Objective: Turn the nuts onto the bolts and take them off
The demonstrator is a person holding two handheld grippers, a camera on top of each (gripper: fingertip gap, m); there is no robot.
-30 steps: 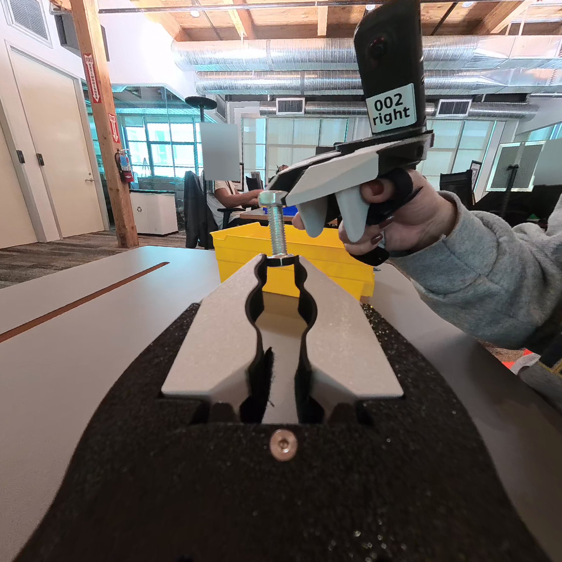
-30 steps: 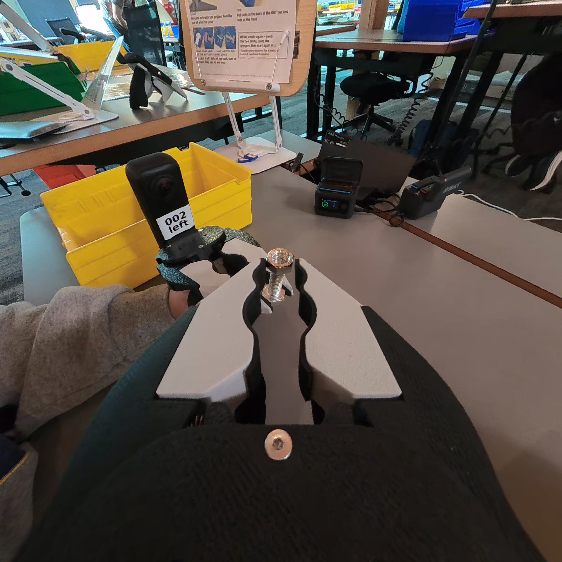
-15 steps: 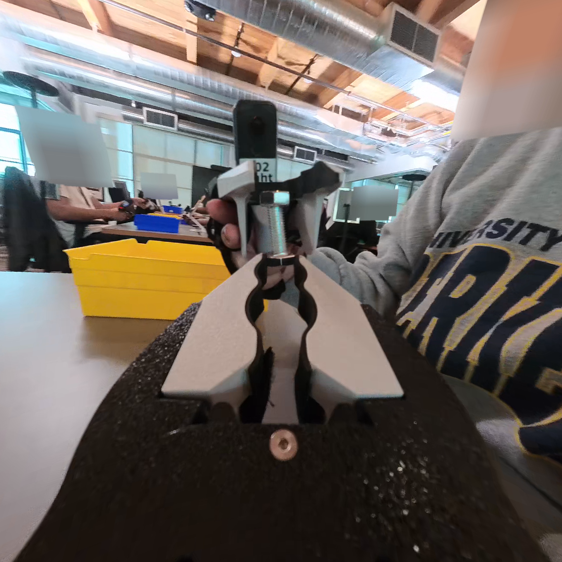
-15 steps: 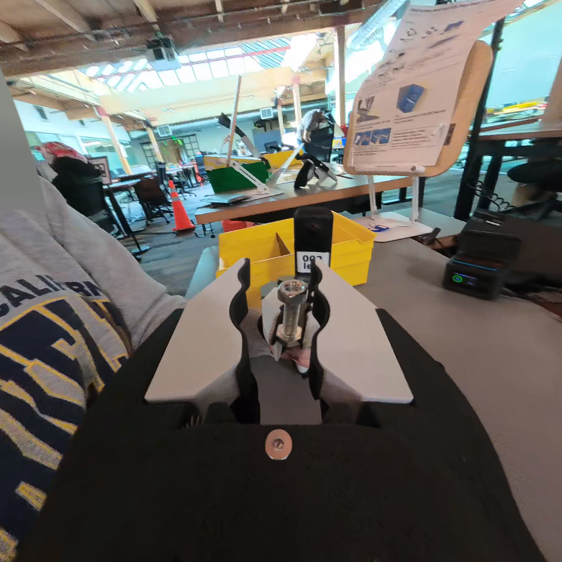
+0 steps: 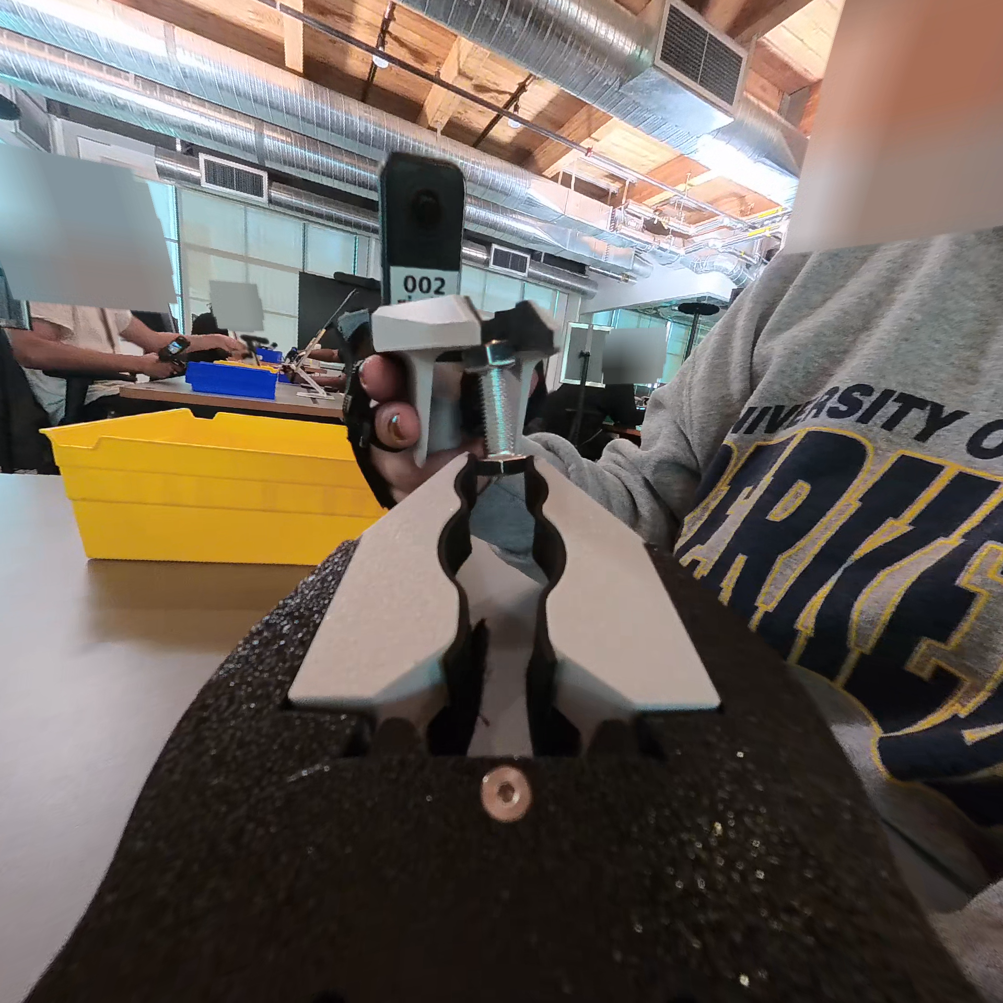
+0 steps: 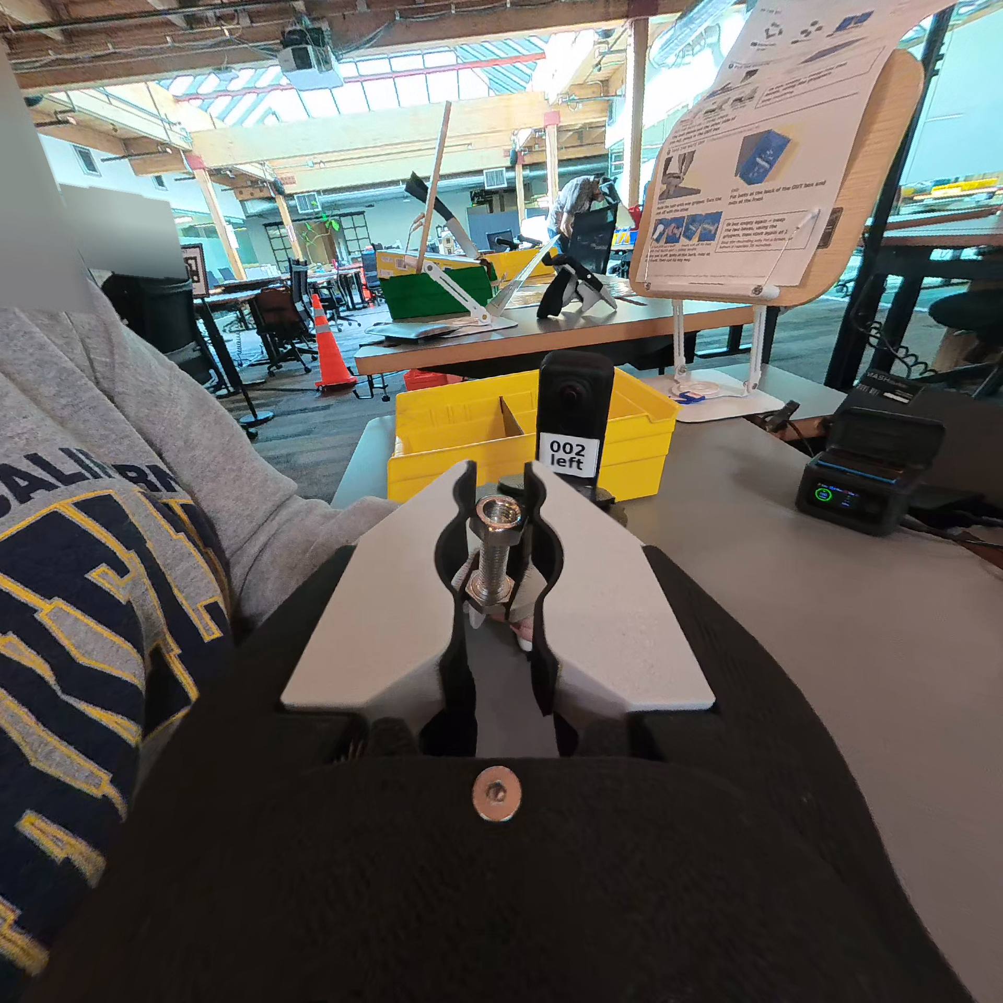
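A silver bolt (image 5: 496, 412) stands upright between the two grippers. My left gripper (image 5: 498, 464) is shut on the bolt's hex head (image 5: 499, 465) at its fingertips. My right gripper (image 6: 499, 477) faces it and is shut on the nut (image 6: 498, 515), which sits at the top end of the thread. In the right wrist view the bolt shaft (image 6: 493, 559) runs down to the head (image 6: 491, 589) in the left gripper (image 6: 491, 602). In the left wrist view the right gripper (image 5: 488, 347) clamps the nut (image 5: 499, 355). Both are held above the table, close to the person's chest.
A yellow bin (image 5: 217, 488) stands on the grey table (image 5: 81, 678) behind the grippers; it also shows in the right wrist view (image 6: 461, 434). A black case with a lit screen (image 6: 863, 483) and a paper stand (image 6: 760, 163) are at the right. The person's grey sweatshirt (image 5: 814, 488) is close. Left tips to right tips: about 5 cm.
Both grippers swung with the bolt toward the person's chest. The right gripper, open around the nut half a second ago, has closed on it.
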